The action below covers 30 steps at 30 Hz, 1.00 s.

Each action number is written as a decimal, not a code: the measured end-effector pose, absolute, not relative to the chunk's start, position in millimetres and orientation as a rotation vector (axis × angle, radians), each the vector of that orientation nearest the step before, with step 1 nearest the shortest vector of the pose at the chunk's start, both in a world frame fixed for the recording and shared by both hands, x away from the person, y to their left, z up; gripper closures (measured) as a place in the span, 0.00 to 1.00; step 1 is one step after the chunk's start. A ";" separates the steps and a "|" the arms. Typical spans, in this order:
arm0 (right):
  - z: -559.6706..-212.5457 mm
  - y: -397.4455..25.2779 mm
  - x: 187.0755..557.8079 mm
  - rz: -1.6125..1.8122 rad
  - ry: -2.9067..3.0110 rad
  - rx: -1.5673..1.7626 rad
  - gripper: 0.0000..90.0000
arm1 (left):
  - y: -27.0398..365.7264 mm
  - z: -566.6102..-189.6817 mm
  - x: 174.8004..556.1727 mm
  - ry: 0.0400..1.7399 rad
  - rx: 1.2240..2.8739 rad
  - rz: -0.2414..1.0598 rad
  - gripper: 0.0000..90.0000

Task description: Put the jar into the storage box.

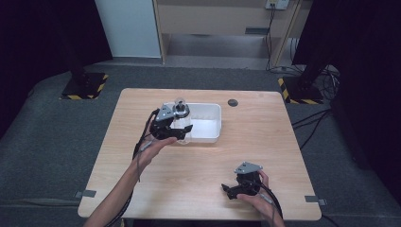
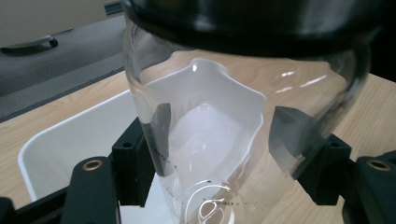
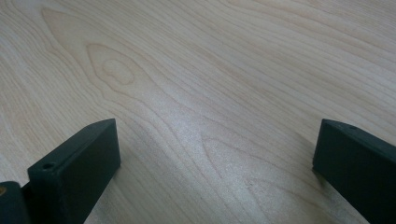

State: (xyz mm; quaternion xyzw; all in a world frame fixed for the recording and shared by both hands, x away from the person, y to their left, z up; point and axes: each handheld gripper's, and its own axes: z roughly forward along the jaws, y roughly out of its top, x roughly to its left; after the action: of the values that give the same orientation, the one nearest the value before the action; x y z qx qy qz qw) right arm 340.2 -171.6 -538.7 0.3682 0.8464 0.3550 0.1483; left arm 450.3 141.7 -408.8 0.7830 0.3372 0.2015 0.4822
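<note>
My left gripper (image 1: 183, 133) is shut on a clear glass jar (image 1: 183, 121) with a black lid, held at the left end of a white tray (image 1: 215, 124). In the left gripper view the jar (image 2: 233, 107) stands between the two black jaws, my left gripper (image 2: 224, 140) pressing on both its sides, and the white tray (image 2: 70, 140) lies behind and below it. I cannot tell whether the jar touches the tray. My right gripper (image 1: 232, 191) rests low near the table's front right; in its own view it (image 3: 215, 149) is open over bare wood.
A small dark round disc (image 1: 232, 102) lies on the wooden table (image 1: 265, 142) behind the tray's right end. Grey tape marks (image 1: 85, 193) sit at the front corners. Two stands with yellow-black bases (image 1: 85, 87) are on the floor beyond the table.
</note>
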 end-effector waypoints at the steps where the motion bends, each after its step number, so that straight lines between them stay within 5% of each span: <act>1: -538.7 -171.6 340.2 1.021 2.434 1.059 0.01 | 141.1 -408.8 451.8 0.823 1.909 0.492 0.34; 30: -538.8 -171.7 340.3 1.023 2.434 1.058 0.01 | 123.0 -436.1 508.3 0.951 1.874 0.546 0.34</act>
State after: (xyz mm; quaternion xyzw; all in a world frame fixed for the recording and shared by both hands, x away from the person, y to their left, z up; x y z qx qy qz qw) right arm 340.3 -171.7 -538.8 0.3679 0.8462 0.3559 0.1481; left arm 508.3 123.0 -436.1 0.7635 0.3875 0.2226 0.4663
